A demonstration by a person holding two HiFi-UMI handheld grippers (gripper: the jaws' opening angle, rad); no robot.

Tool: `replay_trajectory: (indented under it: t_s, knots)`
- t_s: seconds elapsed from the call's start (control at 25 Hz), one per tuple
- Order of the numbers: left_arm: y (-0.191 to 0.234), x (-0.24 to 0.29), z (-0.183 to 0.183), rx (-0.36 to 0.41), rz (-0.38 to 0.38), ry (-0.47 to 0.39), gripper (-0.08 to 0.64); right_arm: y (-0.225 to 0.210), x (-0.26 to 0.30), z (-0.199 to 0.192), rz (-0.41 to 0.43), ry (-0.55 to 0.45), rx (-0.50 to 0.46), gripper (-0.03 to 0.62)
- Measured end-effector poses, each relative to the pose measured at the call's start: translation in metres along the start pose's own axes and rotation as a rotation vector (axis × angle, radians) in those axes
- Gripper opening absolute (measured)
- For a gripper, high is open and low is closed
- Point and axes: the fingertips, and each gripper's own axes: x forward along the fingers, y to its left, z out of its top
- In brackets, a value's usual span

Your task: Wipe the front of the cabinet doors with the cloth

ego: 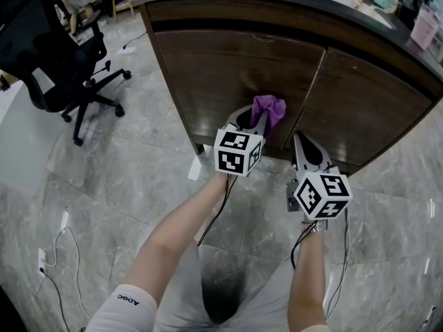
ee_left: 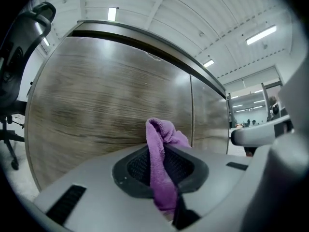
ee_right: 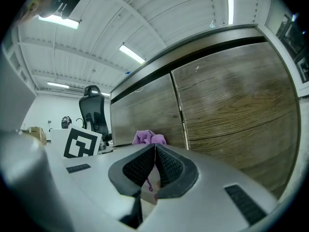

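Purple terry cloth point(ego: 269, 108), clamped in the left gripper point(ego: 255, 121), meets the dark wooden cabinet door point(ego: 228, 75) mid-frame, while the right gripper point(ego: 303, 145) idles with its jaws together and empty, and most of the wiping looks undone.

Grey hand-held grippers point(ego: 257, 120) point(ego: 299, 139), black cables point(ego: 216, 216)

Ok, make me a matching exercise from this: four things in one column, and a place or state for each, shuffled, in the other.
Things:
1. cloth
2. left gripper
3. right gripper
4. office chair

Places or states:
A. jaws together, apart from the cloth
B. black, far left in the head view
C. purple, at the left cabinet door
D. shut on the cloth

Pairs: 1-C, 2-D, 3-A, 4-B.
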Motion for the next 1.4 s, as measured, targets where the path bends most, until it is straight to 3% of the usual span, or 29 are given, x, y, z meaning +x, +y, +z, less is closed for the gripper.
replay_trajectory:
  t_s: [0.52,0.64,0.8,1.08,1.4]
  knots:
    - [0.11,-0.054,0.003,0.024,0.201,0.018,0.055,0.036,0.039,-0.008,0.067,0.003,0.01,0.029]
    - [0.138,-0.068,0.005,0.056,0.28,0.025,0.055,0.046,0.047,-0.007,0.08,-0.004,0.018,0.029]
    - [0.176,-0.088,0.001,0.029,0.381,0.036,0.055,0.057,0.055,-0.006,0.094,-0.006,0.021,0.029]
    - [0.202,-0.102,0.004,0.045,0.46,0.059,0.055,0.075,0.062,-0.015,0.109,0.021,-0.008,0.029]
    - [0.252,-0.133,-0.005,0.023,0.657,0.121,0.055,0.073,0.061,-0.016,0.101,0.021,-0.007,0.029]
